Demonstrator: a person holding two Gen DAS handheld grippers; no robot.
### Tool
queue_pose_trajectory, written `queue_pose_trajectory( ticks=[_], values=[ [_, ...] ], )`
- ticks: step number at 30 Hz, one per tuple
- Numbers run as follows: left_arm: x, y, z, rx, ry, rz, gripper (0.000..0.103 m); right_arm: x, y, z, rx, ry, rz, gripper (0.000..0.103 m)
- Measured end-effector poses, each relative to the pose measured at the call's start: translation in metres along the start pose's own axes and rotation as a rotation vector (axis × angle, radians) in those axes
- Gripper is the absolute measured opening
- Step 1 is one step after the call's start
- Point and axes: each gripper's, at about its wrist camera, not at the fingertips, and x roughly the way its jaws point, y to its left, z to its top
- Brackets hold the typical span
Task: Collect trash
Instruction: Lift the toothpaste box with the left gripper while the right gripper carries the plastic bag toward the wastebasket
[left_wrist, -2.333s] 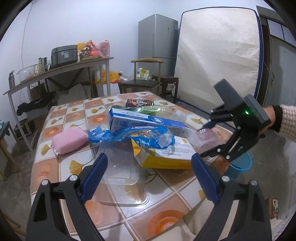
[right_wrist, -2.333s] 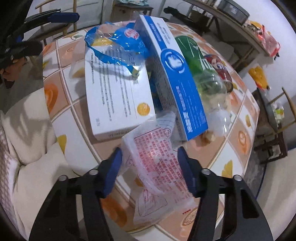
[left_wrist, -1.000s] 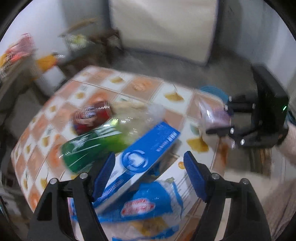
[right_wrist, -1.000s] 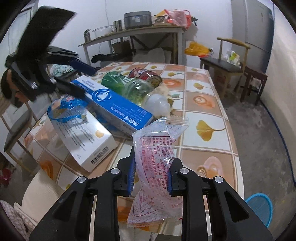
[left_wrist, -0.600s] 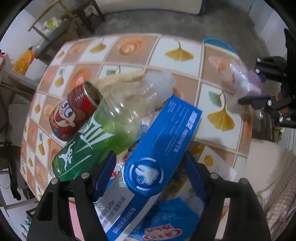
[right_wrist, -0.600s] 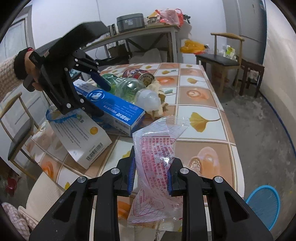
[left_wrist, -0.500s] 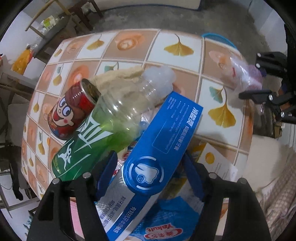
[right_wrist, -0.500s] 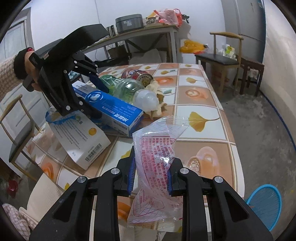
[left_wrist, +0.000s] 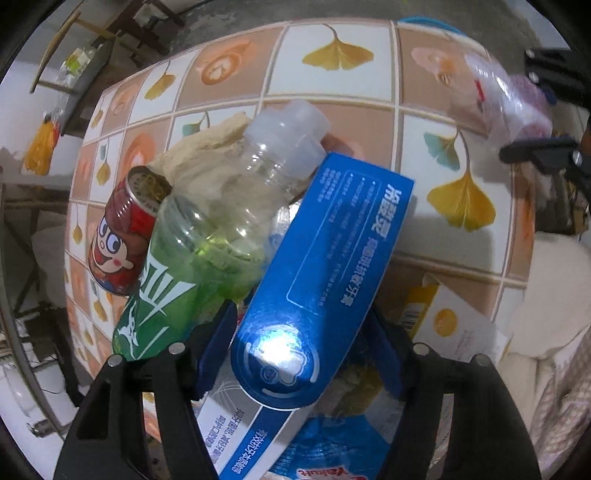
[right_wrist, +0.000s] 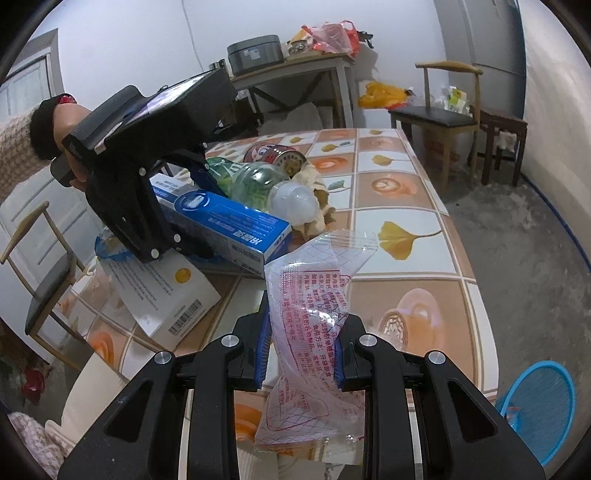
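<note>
My left gripper (left_wrist: 303, 347) straddles a long blue toothpaste box (left_wrist: 325, 258), its jaws close against the box's sides; it also shows in the right wrist view (right_wrist: 199, 218) over the same box (right_wrist: 236, 229). My right gripper (right_wrist: 301, 350) is shut on a clear plastic bag with red print (right_wrist: 314, 314), held above the table's near edge; the bag also shows in the left wrist view (left_wrist: 506, 99). A green plastic bottle (left_wrist: 207, 236), a red can (left_wrist: 122, 236) and crumpled tan paper (left_wrist: 199, 155) lie beside the box.
A white and yellow carton (right_wrist: 162, 291) and a blue wrapper (left_wrist: 325, 454) lie under the box on the tiled table (right_wrist: 406, 206). A blue bin (right_wrist: 539, 410) stands on the floor at the right. Chairs (right_wrist: 443, 110) and a side table (right_wrist: 295, 70) stand behind.
My left gripper has swung from the table's near side over the pile and lowered around the blue box, its jaws narrowing. My right gripper closed on the plastic bag and lifted it.
</note>
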Motion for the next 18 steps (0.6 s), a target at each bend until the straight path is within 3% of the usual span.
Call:
queue_pose_trajectory(
  ticks=[18],
  values=[
    [-0.033, -0.011, 0.003, 0.024, -0.044, 0.069, 0.054, -0.023, -0.004, -0.005, 0.054, -0.072, -0.009, 0.025]
  ],
)
